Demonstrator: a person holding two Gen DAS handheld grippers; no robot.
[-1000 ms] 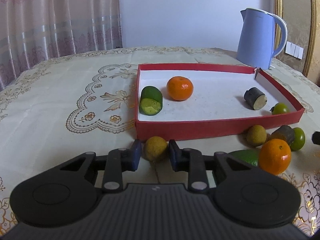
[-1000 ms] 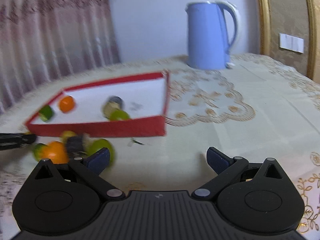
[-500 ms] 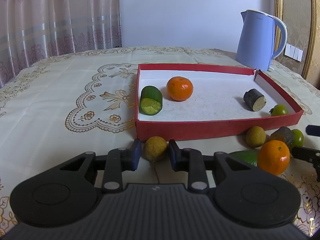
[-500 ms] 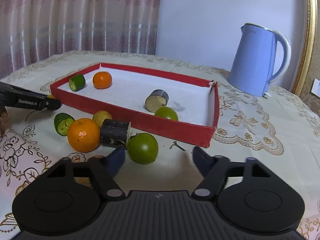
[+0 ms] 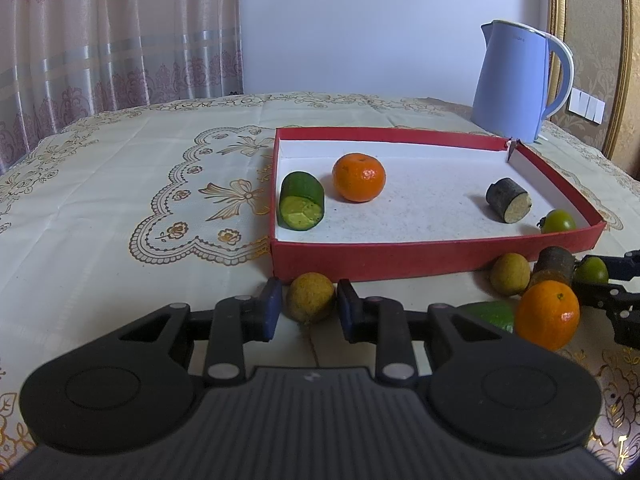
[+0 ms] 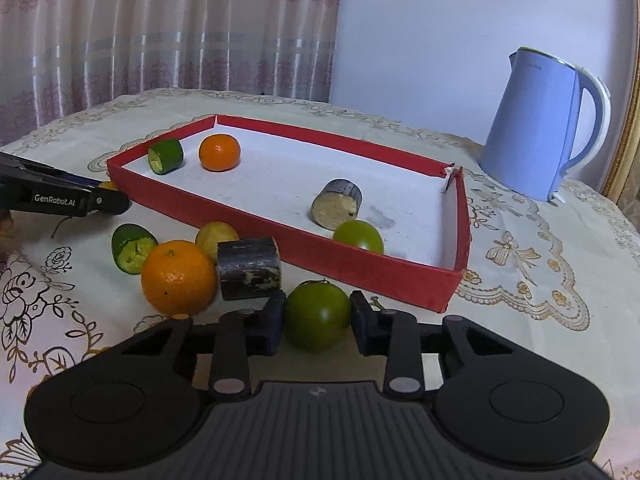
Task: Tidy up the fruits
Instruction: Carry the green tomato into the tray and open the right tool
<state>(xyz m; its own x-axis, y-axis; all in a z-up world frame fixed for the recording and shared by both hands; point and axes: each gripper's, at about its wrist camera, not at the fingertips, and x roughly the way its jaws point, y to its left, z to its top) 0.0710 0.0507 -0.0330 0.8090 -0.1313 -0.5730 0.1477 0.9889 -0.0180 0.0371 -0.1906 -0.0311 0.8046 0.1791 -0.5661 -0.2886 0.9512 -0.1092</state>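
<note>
A red tray (image 5: 400,258) (image 6: 280,236) holds a cucumber piece (image 5: 301,205), an orange (image 5: 359,177), a dark cut stub (image 5: 508,205) and a green fruit (image 5: 558,221). My left gripper (image 5: 309,310) has its jaws around a small yellow fruit (image 5: 311,297) on the cloth just in front of the tray; a small gap shows on each side. My right gripper (image 6: 318,322) has its pads against a green tomato-like fruit (image 6: 317,315) on the cloth. Beside it lie an orange (image 6: 178,277), a dark stub (image 6: 249,268), a yellow fruit (image 6: 214,235) and a cucumber piece (image 6: 130,247).
A blue kettle (image 5: 516,86) (image 6: 544,124) stands behind the tray at the right. The embroidered tablecloth (image 5: 120,208) covers the round table. Curtains hang behind at the left. The left gripper's fingers (image 6: 60,198) show at the left edge of the right wrist view.
My right gripper swung left to the fruit pile, moved in over the green fruit and narrowed its jaws onto it. My left gripper stayed around the yellow fruit.
</note>
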